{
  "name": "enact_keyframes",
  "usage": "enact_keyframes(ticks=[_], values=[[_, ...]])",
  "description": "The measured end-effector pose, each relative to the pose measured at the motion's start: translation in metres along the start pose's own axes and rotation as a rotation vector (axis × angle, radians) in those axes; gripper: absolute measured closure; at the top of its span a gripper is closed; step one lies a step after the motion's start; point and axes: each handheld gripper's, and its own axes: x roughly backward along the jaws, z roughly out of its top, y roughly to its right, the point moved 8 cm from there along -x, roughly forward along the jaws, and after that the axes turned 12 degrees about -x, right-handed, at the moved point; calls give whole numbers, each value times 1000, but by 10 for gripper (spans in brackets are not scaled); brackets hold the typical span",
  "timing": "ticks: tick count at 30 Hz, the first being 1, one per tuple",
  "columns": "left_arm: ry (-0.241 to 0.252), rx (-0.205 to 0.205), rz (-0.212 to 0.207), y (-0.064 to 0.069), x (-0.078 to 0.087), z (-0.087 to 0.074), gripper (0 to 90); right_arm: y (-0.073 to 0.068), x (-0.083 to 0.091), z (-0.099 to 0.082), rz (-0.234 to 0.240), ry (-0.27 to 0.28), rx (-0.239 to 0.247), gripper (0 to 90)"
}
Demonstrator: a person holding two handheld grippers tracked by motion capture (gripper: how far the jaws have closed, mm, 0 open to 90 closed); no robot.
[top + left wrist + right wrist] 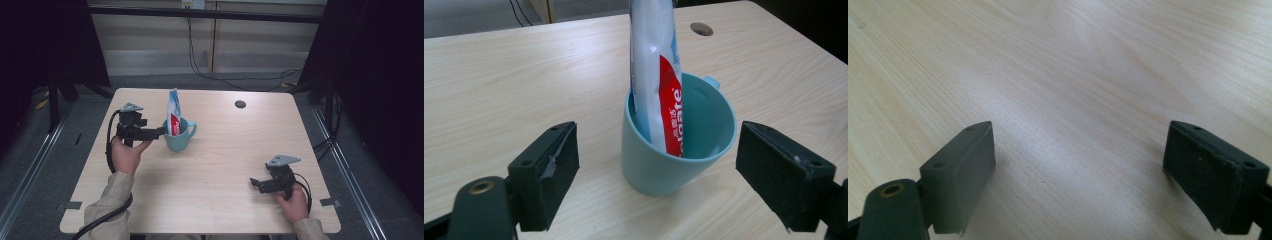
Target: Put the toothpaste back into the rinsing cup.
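A light teal mug [177,139] [676,150] stands upright left of the table's middle, its handle turned to the far right. A white, red and blue toothpaste tube [173,116] [656,75] stands in it, leaning on the rim. My left gripper [159,132] [656,172] is at the mug's left side, open, with one jaw on either side of the mug and a gap to each pad. My right gripper [255,183] [1080,167] rests low over bare wood near the front right corner, open, nothing between its jaws.
The wooden table [215,165] has a round dark cable hole [240,104] [701,28] at the back. Black cables hang behind the far edge. Dark curtains and metal stands flank both sides.
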Motion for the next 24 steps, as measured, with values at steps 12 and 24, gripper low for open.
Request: enact_keyframes(ticks=[12, 24], values=[[-26, -2, -15, 4, -2, -18, 169, 0, 0, 0, 0, 0, 0, 127], [-36, -12, -38, 13, -5, -27, 160, 0, 0, 0, 0, 0, 0, 127]])
